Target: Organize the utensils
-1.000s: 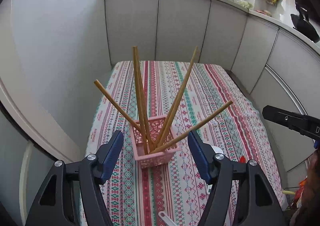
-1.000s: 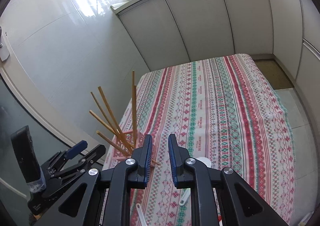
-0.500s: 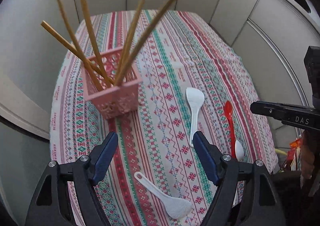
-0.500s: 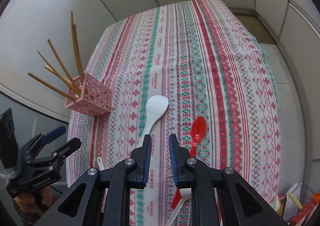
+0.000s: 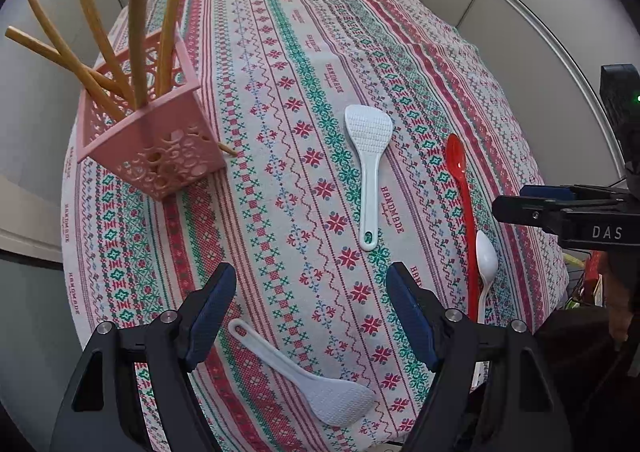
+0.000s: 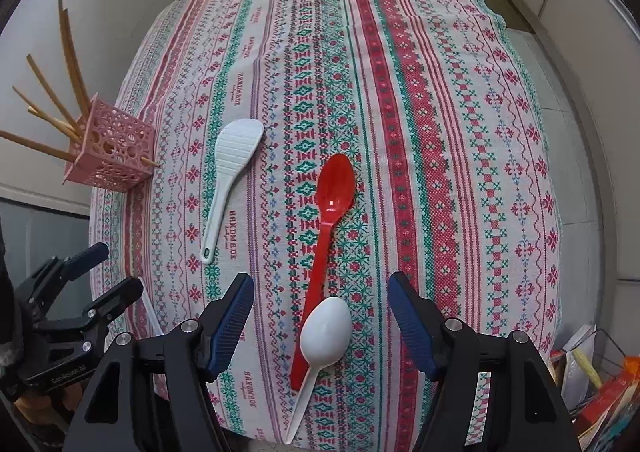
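Utensils scattered over a striped, patterned tablecloth point(image 5: 280, 51), pink lattice basket point(image 5: 160, 155) at the cloth's left edge.

From the left wrist: wooden chopsticks point(image 5: 138, 35) fanned out of the basket, one tip poking through the lattice near the base. White rice paddle point(image 5: 368, 155) flat near the middle, head far, handle near. Red spoon point(image 5: 460, 187) to the right of it, bowl far; white spoon point(image 5: 486, 256) just beside the red handle, whether touching cannot be told. Second white paddle point(image 5: 312, 376) lying slantwise at the near edge, its looped handle end close by the left pad. Left gripper point(image 5: 312, 308) above the cloth, jaws spread wide, nothing between the pads but cloth. Right gripper point(image 5: 560, 211) seen side-on at the right edge.

From the right wrist: right gripper point(image 6: 320, 312) pointing steeply down, jaws just opened wide, pads clear of everything. Between them, lying on the cloth, the white spoon point(image 6: 324, 332), bowl overlapping the lower handle of the red spoon point(image 6: 332, 203). White rice paddle point(image 6: 232, 163) farther left; basket point(image 6: 112, 147) with chopsticks point(image 6: 48, 111) at far left. Left gripper point(image 6: 92, 284) at lower left, jaws parted, over the cloth's edge. Cluttered packets point(image 6: 600, 380) off the table at lower right.
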`<state>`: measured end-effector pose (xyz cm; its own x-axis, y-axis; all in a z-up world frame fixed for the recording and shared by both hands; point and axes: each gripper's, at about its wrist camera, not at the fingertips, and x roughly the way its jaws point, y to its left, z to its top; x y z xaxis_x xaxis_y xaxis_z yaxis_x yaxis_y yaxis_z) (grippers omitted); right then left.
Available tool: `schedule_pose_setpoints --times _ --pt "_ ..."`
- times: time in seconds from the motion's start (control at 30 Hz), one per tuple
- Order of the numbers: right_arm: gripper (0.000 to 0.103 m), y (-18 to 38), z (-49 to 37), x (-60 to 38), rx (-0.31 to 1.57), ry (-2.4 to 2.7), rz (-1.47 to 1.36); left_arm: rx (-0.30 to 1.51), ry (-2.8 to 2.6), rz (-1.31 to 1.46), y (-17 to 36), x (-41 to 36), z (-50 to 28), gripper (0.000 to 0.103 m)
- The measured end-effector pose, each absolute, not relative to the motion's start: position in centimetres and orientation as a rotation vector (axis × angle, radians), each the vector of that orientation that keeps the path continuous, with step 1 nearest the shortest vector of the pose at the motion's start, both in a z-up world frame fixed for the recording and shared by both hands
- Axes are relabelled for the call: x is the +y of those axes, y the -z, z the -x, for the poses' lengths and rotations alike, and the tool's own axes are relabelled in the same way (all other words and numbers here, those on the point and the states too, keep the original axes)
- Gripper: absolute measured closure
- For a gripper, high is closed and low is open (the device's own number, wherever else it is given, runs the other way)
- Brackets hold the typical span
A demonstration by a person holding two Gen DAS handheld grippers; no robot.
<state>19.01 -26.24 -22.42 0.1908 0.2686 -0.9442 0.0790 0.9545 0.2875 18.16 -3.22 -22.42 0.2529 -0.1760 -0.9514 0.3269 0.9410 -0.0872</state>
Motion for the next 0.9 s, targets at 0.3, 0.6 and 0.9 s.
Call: schedule_pose_setpoints --times 0.3,0.6,0.9 --pt "0.048 24.6 -22.6 -26.3 1.41 -0.082 -0.283 1.288 0.338 -0.155 23.0 -3.9 -18.3 0.023" --pt "0.077 25.4 -24.8 -23.9 1.397 -0.02 -0.139 1.295 0.315 -0.139 23.3 -3.0 -18.7 0.023" --pt "0.078 22.1 -25.8 -23.9 1.263 -0.035 -0.211 1.282 0.316 -0.141 22.8 -3.1 -18.4 0.023"
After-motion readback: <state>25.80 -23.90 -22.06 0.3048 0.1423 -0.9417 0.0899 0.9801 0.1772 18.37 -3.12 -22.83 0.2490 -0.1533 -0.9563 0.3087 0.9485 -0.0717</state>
